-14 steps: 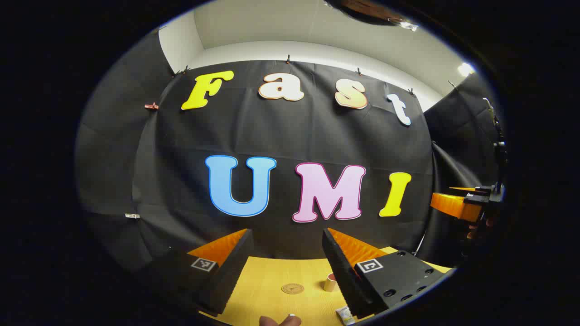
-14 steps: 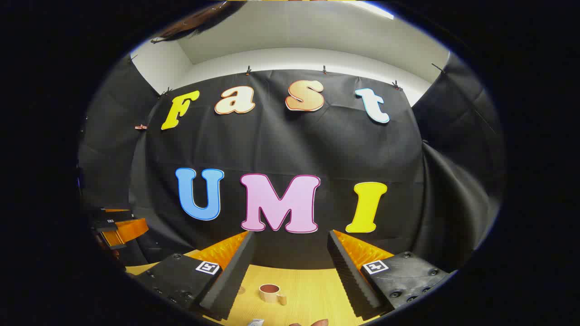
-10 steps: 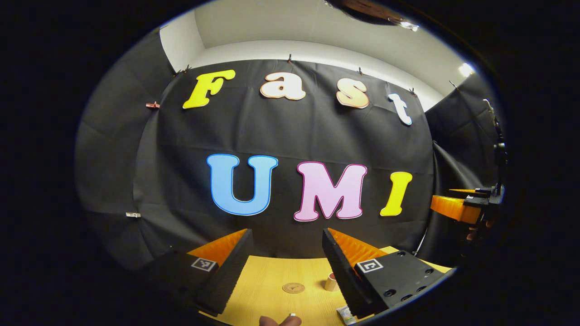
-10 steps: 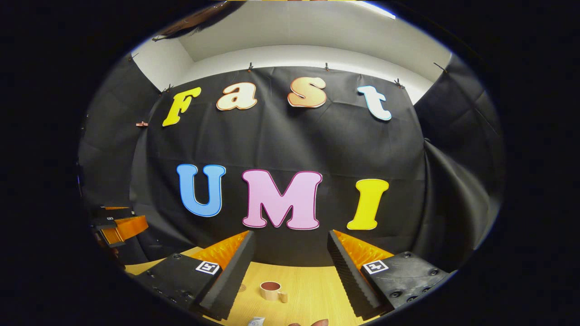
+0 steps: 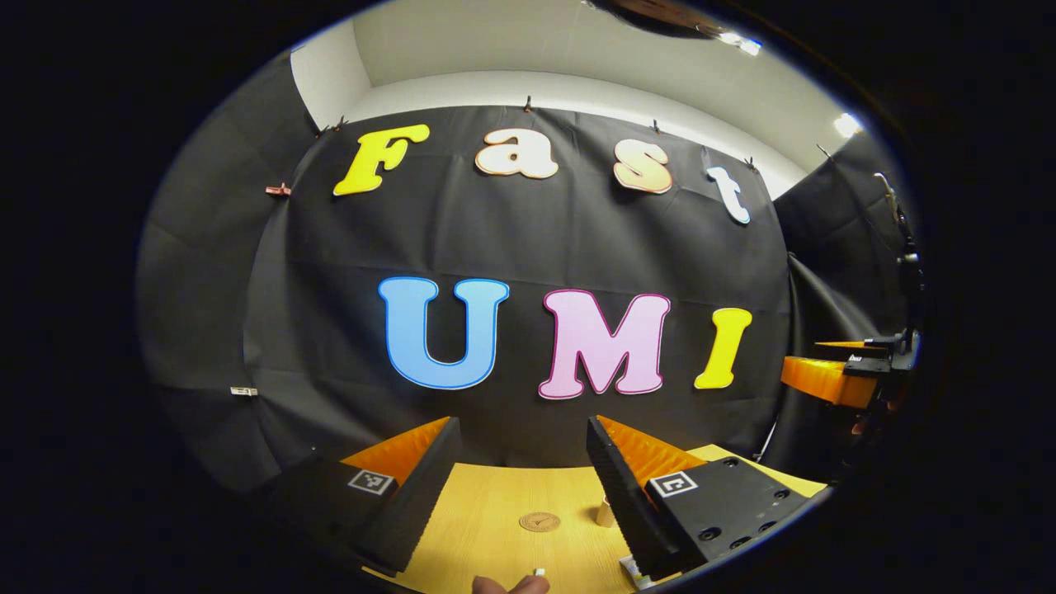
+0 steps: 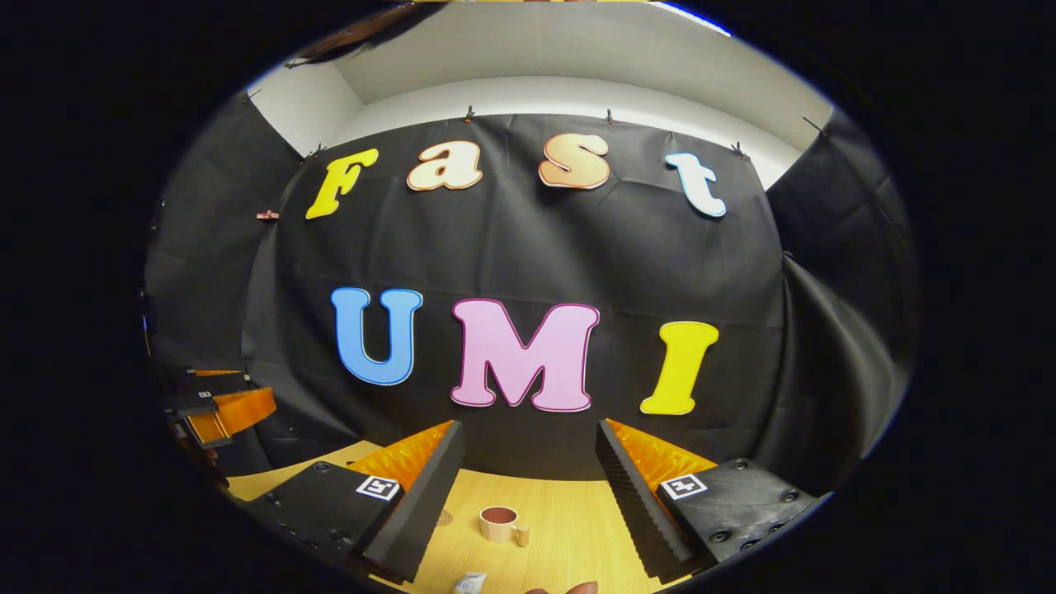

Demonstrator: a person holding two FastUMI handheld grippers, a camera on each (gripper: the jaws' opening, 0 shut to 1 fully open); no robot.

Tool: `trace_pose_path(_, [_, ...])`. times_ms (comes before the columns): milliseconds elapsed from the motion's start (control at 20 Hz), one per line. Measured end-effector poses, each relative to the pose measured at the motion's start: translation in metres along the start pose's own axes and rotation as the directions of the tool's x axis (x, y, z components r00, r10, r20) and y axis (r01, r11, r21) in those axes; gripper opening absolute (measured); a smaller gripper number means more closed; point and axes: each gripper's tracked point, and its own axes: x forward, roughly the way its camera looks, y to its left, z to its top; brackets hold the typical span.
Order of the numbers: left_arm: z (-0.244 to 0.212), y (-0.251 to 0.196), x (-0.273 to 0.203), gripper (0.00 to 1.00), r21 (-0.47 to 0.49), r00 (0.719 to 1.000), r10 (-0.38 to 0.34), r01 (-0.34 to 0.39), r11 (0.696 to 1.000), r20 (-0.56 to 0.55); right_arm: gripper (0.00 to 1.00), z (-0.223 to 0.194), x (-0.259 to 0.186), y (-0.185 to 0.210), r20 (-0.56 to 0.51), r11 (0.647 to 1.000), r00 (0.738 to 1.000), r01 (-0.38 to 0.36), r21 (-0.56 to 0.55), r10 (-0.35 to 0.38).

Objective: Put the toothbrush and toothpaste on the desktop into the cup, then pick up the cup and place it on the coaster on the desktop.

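While you hold both grippers up above the near edge of the table (image 5: pixel 487 511), each one has its jaws spread wide apart with nothing between them.

Ahead of your left gripper (image 5: pixel 521 462) lies the coaster (image 5: pixel 539 521), a flat round brown disc with a small dark mark at its centre, resting on the pale wooden top. Just to its right stands the cup (image 5: pixel 605 513), mostly hidden behind the right finger, so you see no more than a sliver of its tan side. Near the bottom edge a corner of the toothpaste (image 5: pixel 630 566) tube peeks out beside that finger, and a small white tip (image 5: pixel 539 571) sits just above your fingertip; what it belongs to cannot be told.

Between the fingers of your right gripper (image 6: pixel 528 462) the cup (image 6: pixel 500 525) is plain: short, tan outside, reddish-brown inside, upright, its little handle turned to the right. The crimped white end of the toothpaste (image 6: pixel 469 584) lies nearer you, apart from the cup. Your left gripper (image 6: pixel 219 408) hangs off at the far left.
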Motion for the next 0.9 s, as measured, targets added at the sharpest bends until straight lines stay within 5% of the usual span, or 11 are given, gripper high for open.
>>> trace_pose_path(250, [-0.018,0.013,-0.003,0.96,0.006,0.999,0.013,-0.013,1.0,-0.03,0.98,-0.051,0.002,0.024,-0.149,0.999,0.988,-0.041,-0.025,0.037])
trace_pose_path(500, [-0.056,0.027,-0.011,0.96,0.013,0.993,0.038,-0.037,0.999,-0.115,0.98,-0.129,0.005,0.052,-0.341,0.998,0.938,-0.069,0.012,0.069])
trace_pose_path(900, [-0.128,0.054,-0.026,0.96,0.02,0.962,0.085,-0.083,0.996,-0.258,0.98,-0.291,-0.007,0.097,-0.641,0.992,0.759,-0.049,0.117,0.113])
